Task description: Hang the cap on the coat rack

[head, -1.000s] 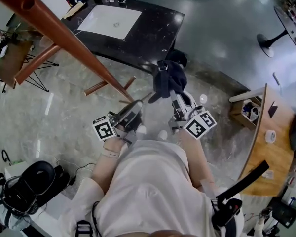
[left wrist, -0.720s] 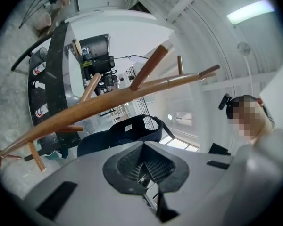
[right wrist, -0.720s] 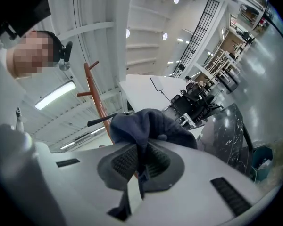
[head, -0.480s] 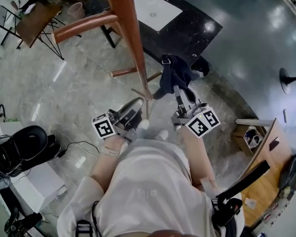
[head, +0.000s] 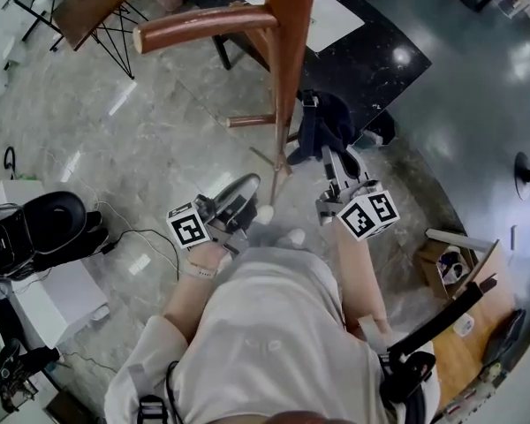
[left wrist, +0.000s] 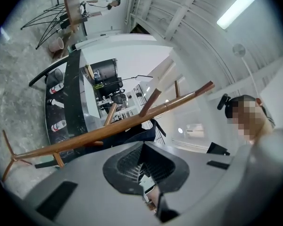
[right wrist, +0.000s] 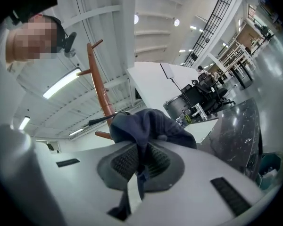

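The dark navy cap point(head: 325, 124) hangs crumpled from my right gripper point(head: 337, 159), which is shut on its fabric. In the right gripper view the cap point(right wrist: 148, 122) bunches over the pads point(right wrist: 123, 163), with a strap dangling below. The brown wooden coat rack pole point(head: 288, 60) rises just left of the cap, one peg point(head: 203, 26) sticking out to the left. The rack point(right wrist: 102, 88) also stands behind the cap in the right gripper view. My left gripper point(head: 237, 203) is shut and empty, low and left of the pole. In its view the pole point(left wrist: 113, 128) runs slanted across.
A black marble table point(head: 380, 60) with a white sheet stands behind the rack. The rack's feet point(head: 252, 122) spread on the grey stone floor. A black chair point(head: 35, 228) and white box point(head: 57, 299) are at left, a wooden desk point(head: 477, 352) at lower right.
The view has swung so the rack pole now stands upright at centre. My right gripper with the cap has come close beside the pole; the left gripper has kept its place.
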`<state>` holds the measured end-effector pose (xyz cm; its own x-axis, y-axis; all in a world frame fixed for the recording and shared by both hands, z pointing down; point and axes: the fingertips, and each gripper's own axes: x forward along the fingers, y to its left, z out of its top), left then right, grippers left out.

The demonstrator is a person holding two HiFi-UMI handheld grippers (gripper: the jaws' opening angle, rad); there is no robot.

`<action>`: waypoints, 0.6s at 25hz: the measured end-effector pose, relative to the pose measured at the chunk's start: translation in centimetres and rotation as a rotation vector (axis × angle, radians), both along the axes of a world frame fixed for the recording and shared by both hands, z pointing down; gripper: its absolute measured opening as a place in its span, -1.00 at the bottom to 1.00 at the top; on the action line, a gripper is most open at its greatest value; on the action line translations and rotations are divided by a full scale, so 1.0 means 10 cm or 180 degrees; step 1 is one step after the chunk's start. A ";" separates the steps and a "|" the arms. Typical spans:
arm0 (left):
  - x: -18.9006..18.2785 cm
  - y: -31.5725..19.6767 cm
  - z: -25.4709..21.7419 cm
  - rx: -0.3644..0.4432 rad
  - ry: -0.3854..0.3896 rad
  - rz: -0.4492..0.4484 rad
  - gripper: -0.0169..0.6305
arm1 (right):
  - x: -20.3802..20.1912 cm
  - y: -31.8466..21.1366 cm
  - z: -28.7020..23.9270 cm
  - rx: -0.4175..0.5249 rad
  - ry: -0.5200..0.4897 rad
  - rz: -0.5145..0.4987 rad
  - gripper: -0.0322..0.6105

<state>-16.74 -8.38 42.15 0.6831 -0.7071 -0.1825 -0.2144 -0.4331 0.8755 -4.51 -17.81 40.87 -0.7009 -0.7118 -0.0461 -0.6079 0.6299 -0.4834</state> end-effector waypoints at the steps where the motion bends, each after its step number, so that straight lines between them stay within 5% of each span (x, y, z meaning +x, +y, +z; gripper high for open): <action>1: -0.02 0.01 0.02 -0.0012 -0.0004 -0.0024 -0.92 | -0.02 -0.01 0.04 -0.0010 0.0013 -0.0010 -0.81; 15: -0.10 -0.01 0.35 -0.0238 -0.0060 -0.0232 -0.92 | -0.18 -0.20 0.58 -0.0051 0.0509 0.0033 -0.81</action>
<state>-17.72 -8.48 45.64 0.6321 -0.7663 -0.1150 -0.2597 -0.3494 0.9003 -6.27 -19.77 46.62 -0.6910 -0.7187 0.0769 -0.6843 0.6162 -0.3899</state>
